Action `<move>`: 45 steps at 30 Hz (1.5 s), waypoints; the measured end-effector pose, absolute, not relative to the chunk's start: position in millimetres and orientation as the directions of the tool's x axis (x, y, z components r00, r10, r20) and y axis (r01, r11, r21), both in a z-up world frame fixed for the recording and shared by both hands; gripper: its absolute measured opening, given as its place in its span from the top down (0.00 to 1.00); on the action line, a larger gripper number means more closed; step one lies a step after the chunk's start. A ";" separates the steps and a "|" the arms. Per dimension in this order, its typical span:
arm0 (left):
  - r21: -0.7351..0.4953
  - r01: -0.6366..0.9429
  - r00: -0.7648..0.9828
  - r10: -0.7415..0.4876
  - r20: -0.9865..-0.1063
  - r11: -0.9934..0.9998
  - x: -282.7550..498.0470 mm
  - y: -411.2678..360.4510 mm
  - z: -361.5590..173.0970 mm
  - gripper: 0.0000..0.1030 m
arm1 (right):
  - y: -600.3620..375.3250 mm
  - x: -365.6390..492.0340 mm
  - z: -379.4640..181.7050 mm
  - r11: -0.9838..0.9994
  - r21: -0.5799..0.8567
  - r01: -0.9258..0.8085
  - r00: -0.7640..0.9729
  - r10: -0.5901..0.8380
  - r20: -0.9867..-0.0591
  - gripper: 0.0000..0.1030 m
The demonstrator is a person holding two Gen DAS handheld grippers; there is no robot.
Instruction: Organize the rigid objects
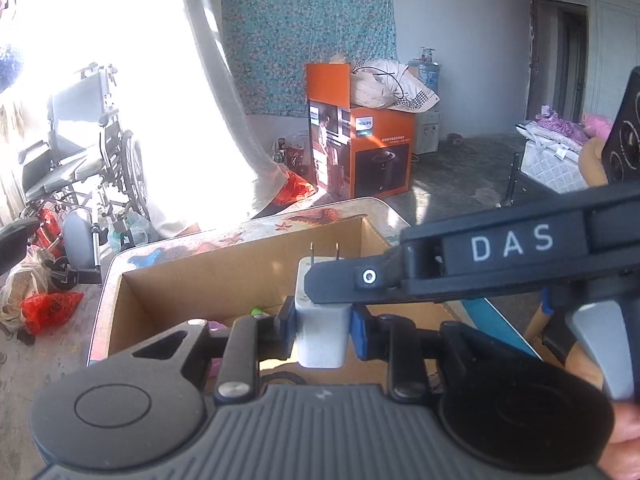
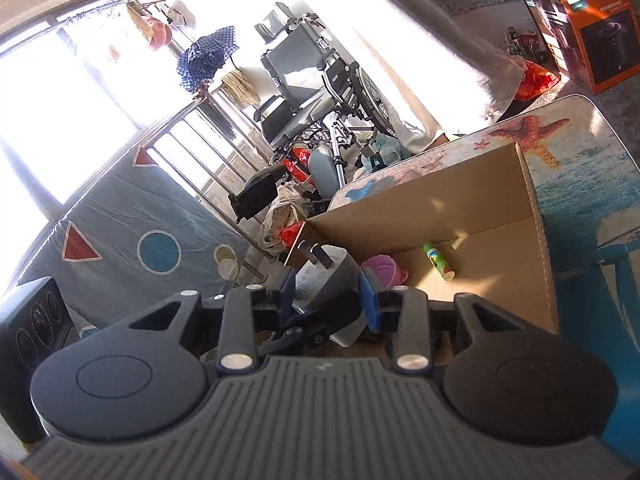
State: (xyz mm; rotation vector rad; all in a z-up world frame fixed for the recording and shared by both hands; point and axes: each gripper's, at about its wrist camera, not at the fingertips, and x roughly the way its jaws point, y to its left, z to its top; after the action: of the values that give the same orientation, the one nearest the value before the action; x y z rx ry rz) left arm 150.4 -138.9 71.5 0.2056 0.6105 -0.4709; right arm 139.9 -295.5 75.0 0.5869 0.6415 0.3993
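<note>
A white charger plug (image 1: 320, 342) with two metal prongs stands upright between my left gripper's (image 1: 322, 328) blue pads, which are shut on it. My right gripper's finger (image 1: 344, 286) reaches in from the right across the plug's upper part. In the right wrist view the same charger (image 2: 320, 276) sits between my right gripper's (image 2: 328, 298) blue pads, also shut on it. Both hold it above an open cardboard box (image 1: 224, 264) on a sea-patterned table (image 1: 280, 218). Inside the box (image 2: 440, 200) lie a pink cup (image 2: 382, 270) and a green tube (image 2: 438, 260).
A wheelchair (image 1: 80, 152) and red bags (image 1: 50, 308) crowd the floor to the left by the bright window. An orange appliance carton (image 1: 360, 152) stands beyond the table. A bed with bedding (image 1: 552, 152) is at the far right. A patterned screen (image 2: 140, 232) stands to the left in the right wrist view.
</note>
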 end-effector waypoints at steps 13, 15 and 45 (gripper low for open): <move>-0.025 0.344 0.540 -0.220 -0.812 0.939 286.1 -137.1 4.1 0.73 | -283.4 312.5 5.9 0.780 0.623 -0.064 0.515 0.560 -0.649 0.66; -0.033 0.328 0.522 -0.210 -0.827 0.944 296.1 -134.6 -3.8 0.73 | -274.2 325.3 -2.8 0.793 0.605 -0.066 0.493 0.553 -0.672 0.66; -0.119 0.305 0.533 -0.273 -0.801 0.945 268.7 -121.1 20.3 0.41 | -275.2 301.3 25.0 0.831 0.538 -0.138 0.534 0.520 -0.666 0.66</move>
State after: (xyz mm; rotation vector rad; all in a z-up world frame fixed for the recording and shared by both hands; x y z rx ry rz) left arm 268.7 -121.1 20.3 0.0363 0.9477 -0.3443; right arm 301.3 -275.2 25.0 0.4557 0.9314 0.4082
